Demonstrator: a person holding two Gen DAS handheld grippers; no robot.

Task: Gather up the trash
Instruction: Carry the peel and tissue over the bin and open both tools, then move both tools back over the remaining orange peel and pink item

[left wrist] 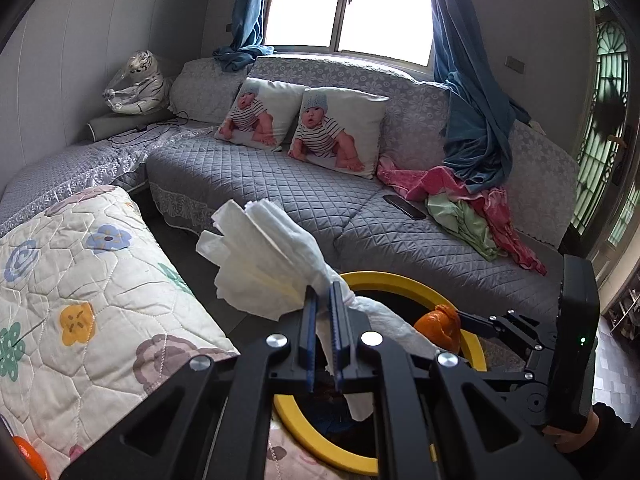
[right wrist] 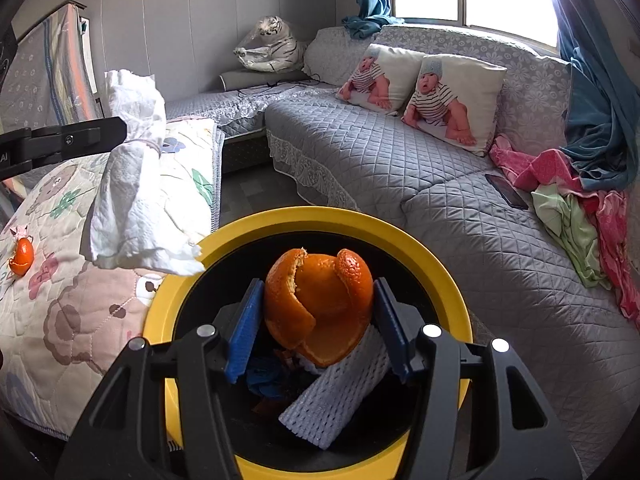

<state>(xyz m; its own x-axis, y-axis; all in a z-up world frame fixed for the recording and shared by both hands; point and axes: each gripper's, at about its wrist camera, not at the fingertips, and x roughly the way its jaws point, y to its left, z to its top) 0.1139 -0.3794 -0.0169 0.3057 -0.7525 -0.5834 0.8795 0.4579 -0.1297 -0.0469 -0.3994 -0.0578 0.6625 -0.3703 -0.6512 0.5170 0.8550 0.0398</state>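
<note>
The orange peel (right wrist: 320, 308), a hollow curled shell, sat between the blue pads of the right gripper (right wrist: 318, 330), whose jaws stood about half spread with both pads against the peel's sides, directly above the open mouth of the yellow-rimmed bin (right wrist: 360, 220). Inside the bin's dark interior lay a strip of white foam netting (right wrist: 332, 396) and some blue scrap that was too shadowed to identify. To the left, the white tissue (right wrist: 132, 184), a crumpled wad pinched at its waist, hung from the left gripper (left wrist: 325, 328), whose jaws were squeezed nearly together on it; the tissue's lower end dangled just beside the bin's left rim, over the edge of the floral quilt (right wrist: 80, 312). From the left wrist view the tissue fanned out above the pads and trailed down toward the bin, with the peel and the right gripper visible over the bin's far rim. A second, smaller piece of orange peel (right wrist: 21, 258) rested on the quilt near its left edge. Beyond the bin stretched a grey quilted sofa (right wrist: 400, 152) carrying two baby-print cushions (right wrist: 452, 100), a dark phone (right wrist: 506, 191) and a heap of pink and green cloth (right wrist: 576, 208) at its right end.
</note>
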